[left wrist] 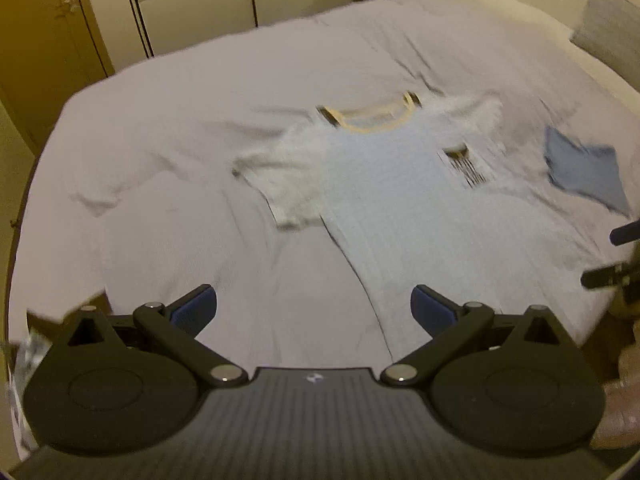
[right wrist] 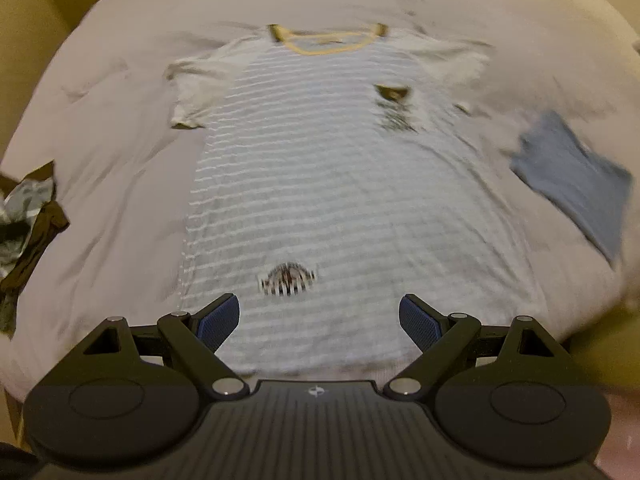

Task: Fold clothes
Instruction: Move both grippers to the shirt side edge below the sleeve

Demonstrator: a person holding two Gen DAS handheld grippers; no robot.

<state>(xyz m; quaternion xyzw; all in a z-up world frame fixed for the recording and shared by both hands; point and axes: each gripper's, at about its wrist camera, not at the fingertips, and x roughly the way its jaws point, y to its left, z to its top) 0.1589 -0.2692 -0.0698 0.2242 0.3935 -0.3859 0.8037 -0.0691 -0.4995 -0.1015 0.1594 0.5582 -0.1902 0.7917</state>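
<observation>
Two open grippers over a striped T-shirt spread flat on a bed.

Nearest, left gripper point(left wrist: 314, 306) with jaws wide apart and nothing between the blue pads, hanging above the bed sheet point(left wrist: 160, 152) just beside the left edge of the T-shirt point(left wrist: 400, 200). Right gripper point(right wrist: 319, 316) also spread wide and empty, tilted down over the lower hem of the shirt, near a small dark striped print point(right wrist: 287, 278). Further, shirt body lying face up with pale stripes, short sleeves out to both sides, a dark chest mark point(right wrist: 394, 106), then the yellow collar point(right wrist: 326, 42) at the far end. Folded blue cloth point(right wrist: 572, 176) on the sheet to the right of the shirt, apart from it. Dark crumpled garment point(right wrist: 28, 216) at the left bed edge. Behind the bed, wardrobe doors point(left wrist: 192, 0). Both views blurred.
</observation>
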